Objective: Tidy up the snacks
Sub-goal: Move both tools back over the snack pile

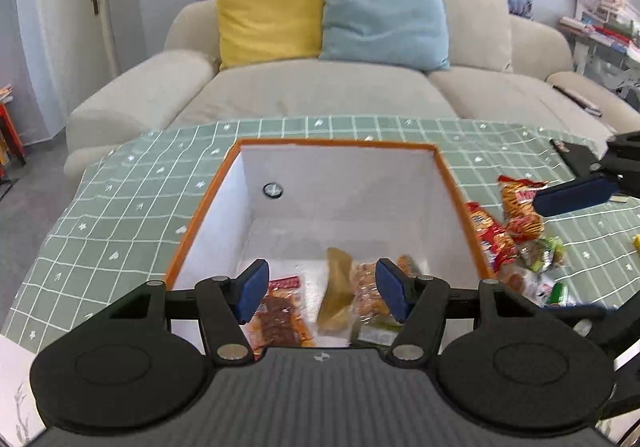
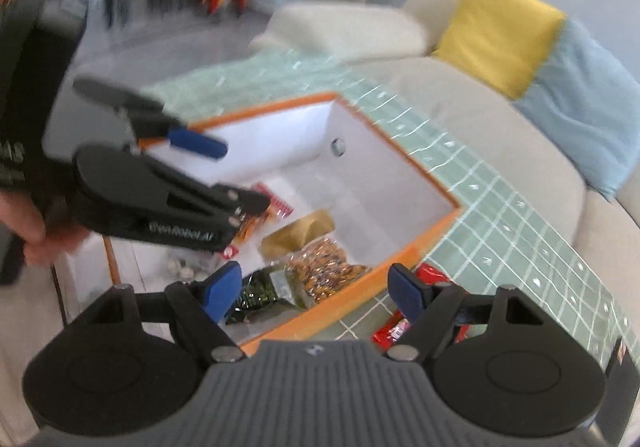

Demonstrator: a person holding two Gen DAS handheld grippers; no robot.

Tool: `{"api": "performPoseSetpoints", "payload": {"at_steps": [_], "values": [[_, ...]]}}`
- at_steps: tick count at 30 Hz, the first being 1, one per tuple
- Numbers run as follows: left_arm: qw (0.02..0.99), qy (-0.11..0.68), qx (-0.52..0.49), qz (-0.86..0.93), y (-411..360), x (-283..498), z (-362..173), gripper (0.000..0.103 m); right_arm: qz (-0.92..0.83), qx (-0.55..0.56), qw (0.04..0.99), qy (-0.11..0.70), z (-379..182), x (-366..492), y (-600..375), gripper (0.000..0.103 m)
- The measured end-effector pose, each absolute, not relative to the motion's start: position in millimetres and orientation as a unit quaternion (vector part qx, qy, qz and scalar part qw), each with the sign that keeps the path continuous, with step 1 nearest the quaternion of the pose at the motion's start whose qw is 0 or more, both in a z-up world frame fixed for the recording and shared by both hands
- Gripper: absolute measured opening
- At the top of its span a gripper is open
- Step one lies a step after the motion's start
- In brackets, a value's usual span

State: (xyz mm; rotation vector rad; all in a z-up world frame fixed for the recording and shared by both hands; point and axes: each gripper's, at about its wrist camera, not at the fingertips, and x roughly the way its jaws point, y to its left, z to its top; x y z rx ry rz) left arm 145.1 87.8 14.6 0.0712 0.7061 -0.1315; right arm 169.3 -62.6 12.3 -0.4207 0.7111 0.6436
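An orange-rimmed white box stands on the green checked tablecloth. On its floor lie a red-brown packet, a tan packet and a clear bag of brown snacks. My left gripper hangs open over the box's near end, with nothing between its fingers. My right gripper is open and empty above the box's near rim. A dark green packet also lies inside. Several loose snacks are heaped on the cloth right of the box, near one blue pad of my right gripper.
A beige sofa with a yellow and a blue cushion stands close behind the table. A red packet lies outside the box by my right finger. A black flat object lies at the table's right. A hand holds the left gripper.
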Motion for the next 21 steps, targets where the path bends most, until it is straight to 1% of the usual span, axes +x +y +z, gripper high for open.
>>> {"api": "performPoseSetpoints", "payload": {"at_steps": [3,4,10,16,21], "values": [[0.94,0.334,0.027,-0.07,81.2,135.2,17.2,0.066,0.285,-0.158,0.889,0.323,14.7,153.8,-82.3,0.078],[0.942,0.328,0.024,-0.071,79.1,131.3,18.6,0.062,0.277,-0.142,0.894,0.321,14.6,149.1,-89.4,0.078],[0.957,0.278,0.018,-0.082,60.1,108.6,33.6,0.051,0.217,-0.071,0.924,0.306,5.1,117.1,-136.0,0.078],[0.961,0.244,0.013,-0.132,24.2,86.6,44.7,0.051,0.152,-0.029,0.938,0.312,-13.5,100.0,-182.8,0.078],[0.949,0.255,0.043,-0.182,-17.9,79.3,33.7,0.057,0.096,0.0,0.941,0.323,-33.1,92.5,-212.8,0.078]]}}
